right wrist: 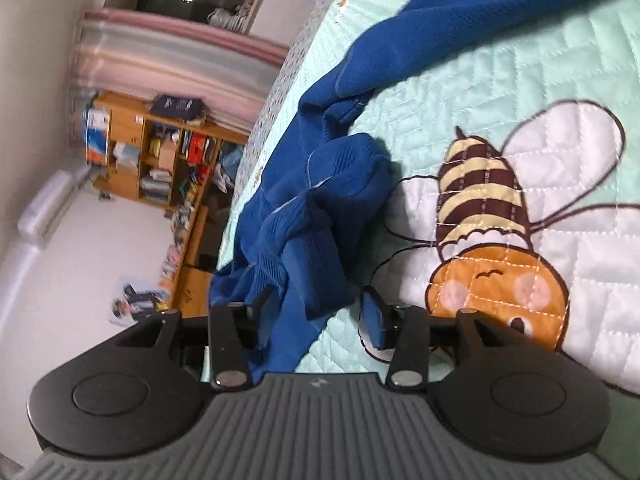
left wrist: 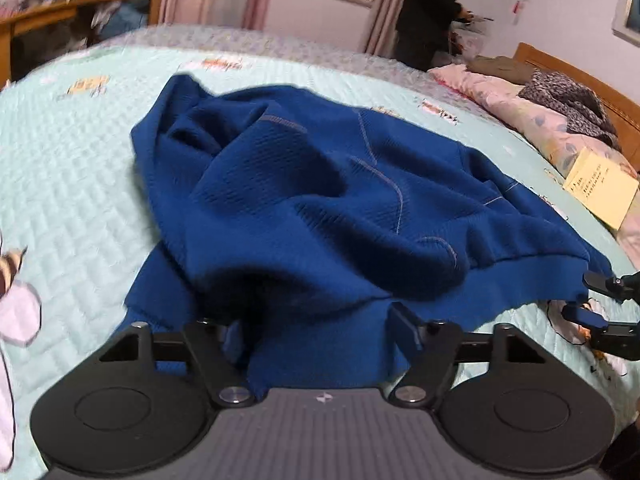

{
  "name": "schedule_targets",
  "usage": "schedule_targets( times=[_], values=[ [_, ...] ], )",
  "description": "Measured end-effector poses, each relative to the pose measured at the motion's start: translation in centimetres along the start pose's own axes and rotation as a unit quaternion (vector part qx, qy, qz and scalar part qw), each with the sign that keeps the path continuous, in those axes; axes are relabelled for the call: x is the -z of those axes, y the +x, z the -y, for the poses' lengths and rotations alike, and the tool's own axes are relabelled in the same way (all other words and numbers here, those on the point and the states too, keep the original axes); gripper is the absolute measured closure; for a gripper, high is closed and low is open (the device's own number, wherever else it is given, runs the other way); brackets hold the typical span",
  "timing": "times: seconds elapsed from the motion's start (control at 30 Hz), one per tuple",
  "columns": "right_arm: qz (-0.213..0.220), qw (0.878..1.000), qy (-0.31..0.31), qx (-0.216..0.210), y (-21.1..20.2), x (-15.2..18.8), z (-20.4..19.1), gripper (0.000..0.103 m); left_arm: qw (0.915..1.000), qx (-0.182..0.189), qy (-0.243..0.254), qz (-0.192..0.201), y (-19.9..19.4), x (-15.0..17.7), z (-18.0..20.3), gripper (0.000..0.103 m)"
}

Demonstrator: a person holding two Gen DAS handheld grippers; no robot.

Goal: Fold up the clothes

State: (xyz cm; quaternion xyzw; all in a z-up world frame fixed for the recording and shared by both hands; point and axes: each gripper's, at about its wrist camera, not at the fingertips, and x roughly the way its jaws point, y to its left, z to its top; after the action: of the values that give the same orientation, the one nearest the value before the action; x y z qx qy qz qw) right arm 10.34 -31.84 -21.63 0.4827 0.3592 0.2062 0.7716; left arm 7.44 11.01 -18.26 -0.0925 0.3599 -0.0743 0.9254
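Sweatshirt (left wrist: 320, 184), blue, lies rumpled and bunched on the quilt (left wrist: 72, 168), no tidy fold showing; most folding seems left. Left gripper (left wrist: 316, 336) stands wide open around its hem; right gripper (right wrist: 316, 320), also open, straddles its cuff beside the quilt's bee (right wrist: 488, 216).

Your right gripper (right wrist: 316, 322) sits at six o'clock with its fingers spread, bunched blue sweater (right wrist: 320, 200) fabric lying between them. The garment trails away toward one o'clock across the mint quilt (right wrist: 500, 60). A bee print (right wrist: 492, 216) lies at three o'clock, a bookshelf (right wrist: 160, 152) at nine.
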Motion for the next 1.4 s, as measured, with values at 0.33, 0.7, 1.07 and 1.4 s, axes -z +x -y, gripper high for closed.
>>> schedule_targets(
  times=[0.33,0.7,1.07,1.4],
  values=[
    [0.016,1.0,0.008,-0.006,0.0,0.2,0.5,0.051,0.9925,0.083,-0.089,-0.011,-1.8,-0.7,-0.8,0.089],
    [0.024,1.0,-0.014,0.008,-1.0,0.0,-0.1,0.034,0.9315,0.205,-0.301,-0.003,-9.1,1.0,-5.9,0.09],
    [-0.038,0.958,-0.272,0.082,4.4,3.0,-5.4,0.057,0.9222,0.198,-0.331,-0.019,-8.4,2.8,-6.8,0.089],
    [-0.081,0.969,0.127,-0.198,-3.3,2.3,-0.6,0.083,0.9077,0.261,-0.328,-0.01,-10.9,1.5,-6.3,0.088]
  ],
)
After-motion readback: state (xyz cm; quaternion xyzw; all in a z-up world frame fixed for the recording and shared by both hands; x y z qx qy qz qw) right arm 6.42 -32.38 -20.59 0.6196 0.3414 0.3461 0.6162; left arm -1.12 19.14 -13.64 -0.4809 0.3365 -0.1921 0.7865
